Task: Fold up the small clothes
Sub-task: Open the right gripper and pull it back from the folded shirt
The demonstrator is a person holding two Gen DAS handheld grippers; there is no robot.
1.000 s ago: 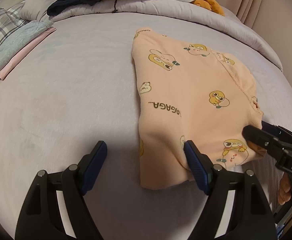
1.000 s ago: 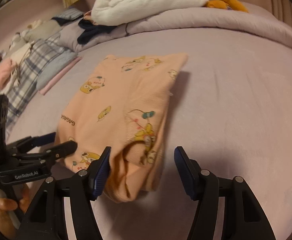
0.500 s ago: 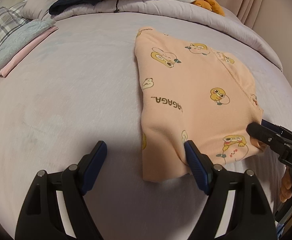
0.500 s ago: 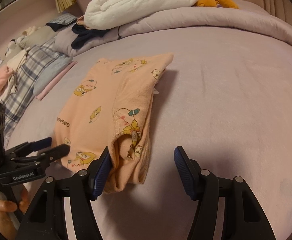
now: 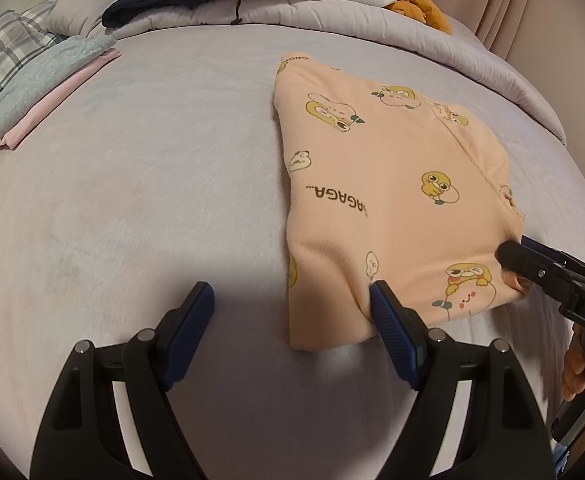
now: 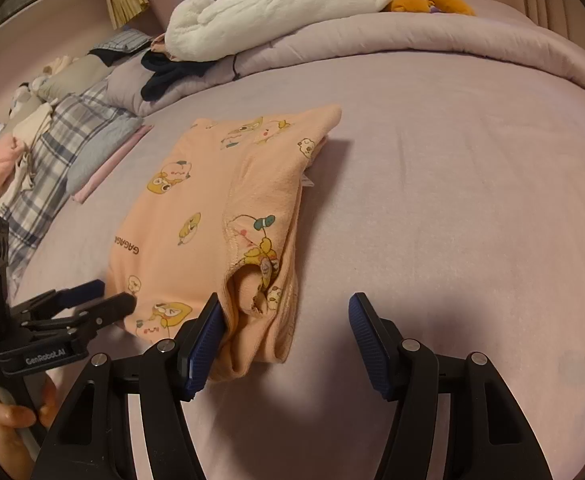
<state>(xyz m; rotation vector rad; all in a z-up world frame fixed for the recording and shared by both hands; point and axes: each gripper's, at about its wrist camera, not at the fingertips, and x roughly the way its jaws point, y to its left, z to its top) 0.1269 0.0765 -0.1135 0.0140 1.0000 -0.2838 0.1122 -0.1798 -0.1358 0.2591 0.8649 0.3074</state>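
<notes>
On the lilac bed [image 5: 140, 184], the folded peach top [image 5: 388, 200] runs lengthwise from 6 toward 12 o'clock, cartoon print up. I hold both tongs open at its near end: the left gripper [image 5: 292, 312] straddles the 7 o'clock corner, the right gripper [image 6: 288, 320] the 5 o'clock corner, equally near.

Home bedroom: bed [image 5: 172, 160], duvet [image 6: 412, 40]

Left wrist view: sits close behind the near left corner of the peach garment [image 5: 392, 208], angled down, facing the rolled duvet [image 5: 332, 12]. Right wrist view: close behind its near right corner, same heading. Both share garment [image 6: 220, 220], duvet [image 6: 412, 40], bed sheet [image 5: 152, 160].
</notes>
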